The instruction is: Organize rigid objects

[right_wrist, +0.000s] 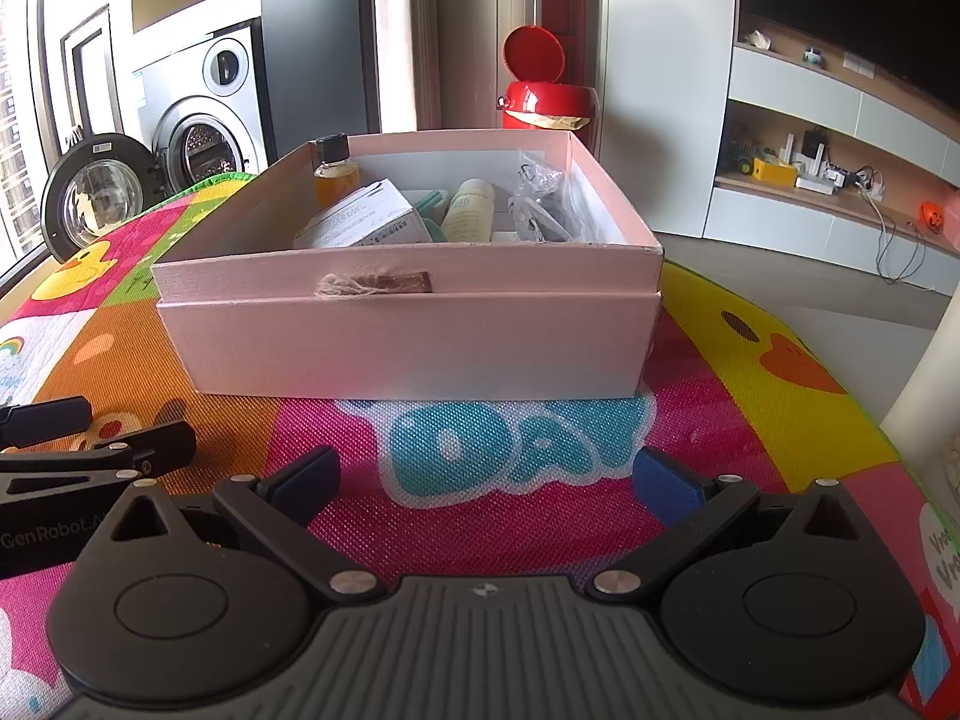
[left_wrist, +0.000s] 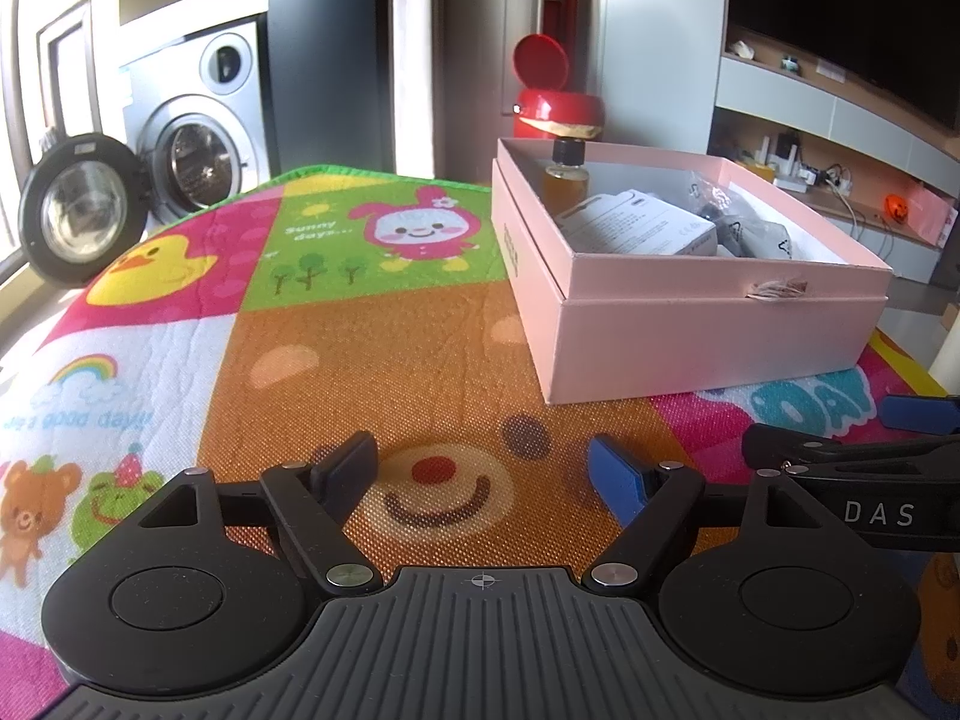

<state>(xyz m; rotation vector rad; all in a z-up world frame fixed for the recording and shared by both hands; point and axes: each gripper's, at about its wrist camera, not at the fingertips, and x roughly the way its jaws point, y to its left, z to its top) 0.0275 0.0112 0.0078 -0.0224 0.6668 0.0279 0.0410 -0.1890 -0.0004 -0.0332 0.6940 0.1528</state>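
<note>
Both grippers empty, jaws apart: left gripper (left_wrist: pixel 483 471) and right gripper (right_wrist: pixel 483 477) low over the mat (left_wrist: pixel 420 348), side by side. Box (right_wrist: pixel 414 330) sits far, already holding bottle (right_wrist: pixel 336 171) and carton (right_wrist: pixel 366 222). Risk: reaching in could tip the upright bottle or shove the light box.

The pink box (right_wrist: pixel 408 336) hides the lower parts of its contents behind its near wall: only the neck and shoulders of the amber bottle (right_wrist: pixel 335 171) show. Print on the white carton (right_wrist: pixel 366 222) is too small to read. The left tool (right_wrist: pixel 66 450) is cut off by the right wrist view's edge, and so is the right tool (left_wrist: pixel 852 468) in the left wrist view.
</note>
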